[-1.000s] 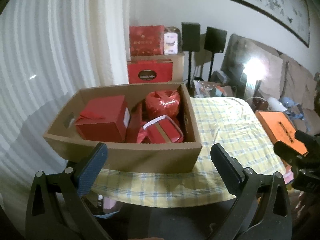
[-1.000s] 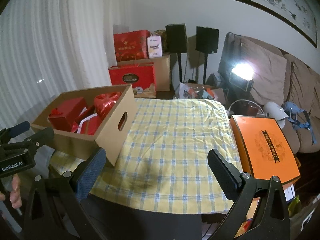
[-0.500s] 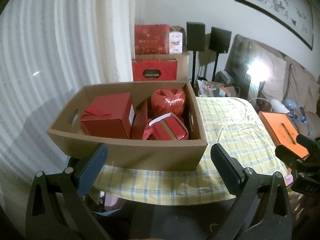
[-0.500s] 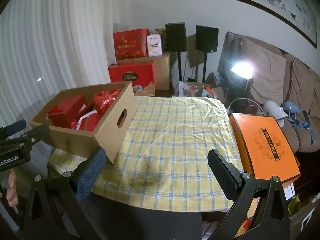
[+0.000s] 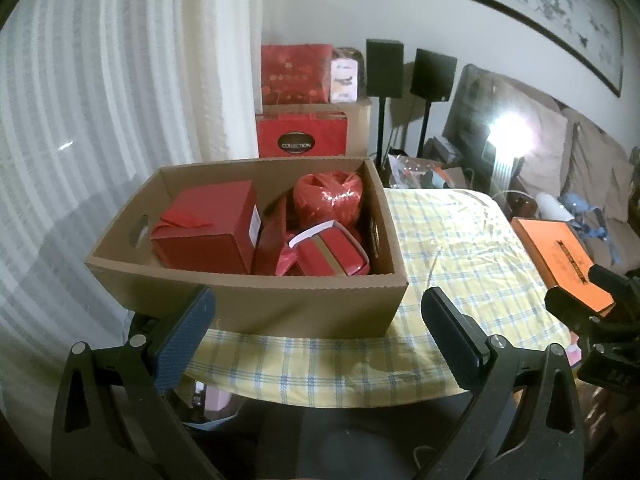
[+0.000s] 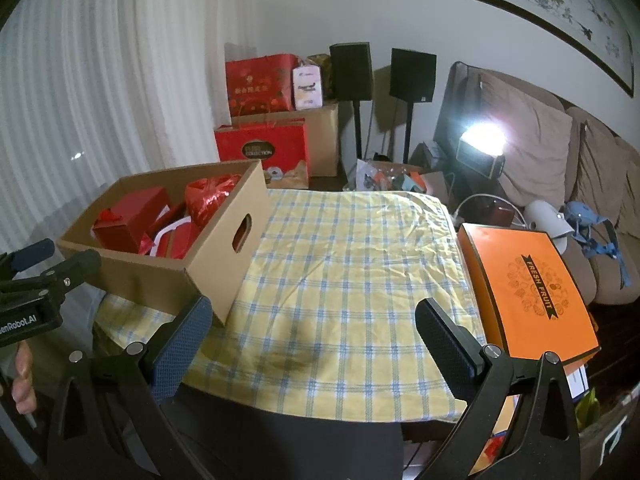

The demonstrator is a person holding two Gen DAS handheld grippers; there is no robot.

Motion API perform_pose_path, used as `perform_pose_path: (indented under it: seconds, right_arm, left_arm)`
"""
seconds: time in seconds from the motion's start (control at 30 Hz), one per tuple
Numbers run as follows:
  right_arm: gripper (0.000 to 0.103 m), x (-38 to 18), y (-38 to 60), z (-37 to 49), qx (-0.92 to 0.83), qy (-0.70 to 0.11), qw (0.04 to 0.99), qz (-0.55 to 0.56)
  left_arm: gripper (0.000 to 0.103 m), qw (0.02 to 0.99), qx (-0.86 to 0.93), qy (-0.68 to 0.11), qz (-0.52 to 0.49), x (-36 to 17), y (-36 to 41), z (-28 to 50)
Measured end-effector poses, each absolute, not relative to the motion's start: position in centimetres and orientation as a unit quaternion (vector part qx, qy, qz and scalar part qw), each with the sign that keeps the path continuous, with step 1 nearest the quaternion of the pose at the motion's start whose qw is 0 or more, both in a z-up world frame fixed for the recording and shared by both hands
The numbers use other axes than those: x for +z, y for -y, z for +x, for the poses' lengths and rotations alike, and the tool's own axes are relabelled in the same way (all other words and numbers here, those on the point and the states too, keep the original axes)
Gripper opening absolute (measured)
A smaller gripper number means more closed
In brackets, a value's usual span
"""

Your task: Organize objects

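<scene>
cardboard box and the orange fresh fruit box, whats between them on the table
Only bare checked tablecloth lies between the cardboard box and the orange box; nothing stands on that stretch. The right wrist view shows it best.

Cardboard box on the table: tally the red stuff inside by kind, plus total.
In the cardboard box:
Red cube gift box: 1
Shiny red ribbon ball: 1
Red box with white edge: 1
Flat dark red piece standing between them: 1
Total visible: 4; anything underneath is hidden.

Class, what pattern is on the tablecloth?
The tablecloth has a yellow-and-white check with blue lines, clearest in the right wrist view.
</scene>
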State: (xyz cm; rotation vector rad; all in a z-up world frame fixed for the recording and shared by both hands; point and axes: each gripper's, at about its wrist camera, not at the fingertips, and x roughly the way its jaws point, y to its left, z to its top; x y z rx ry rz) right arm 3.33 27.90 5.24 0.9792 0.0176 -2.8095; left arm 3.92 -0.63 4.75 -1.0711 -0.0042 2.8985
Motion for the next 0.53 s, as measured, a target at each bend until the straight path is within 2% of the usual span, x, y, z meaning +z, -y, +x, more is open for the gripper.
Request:
perform_pose_path:
  seconds: [0.53]
  right_arm:
    - [0.102, 5.27, -28.06, 3.43, -0.942, -0.005, 0.082, 0.326]
  left_arm:
    - [0.102, 0.021, 0.938, 0.002, -0.347, 4.4, 0.66, 3.71]
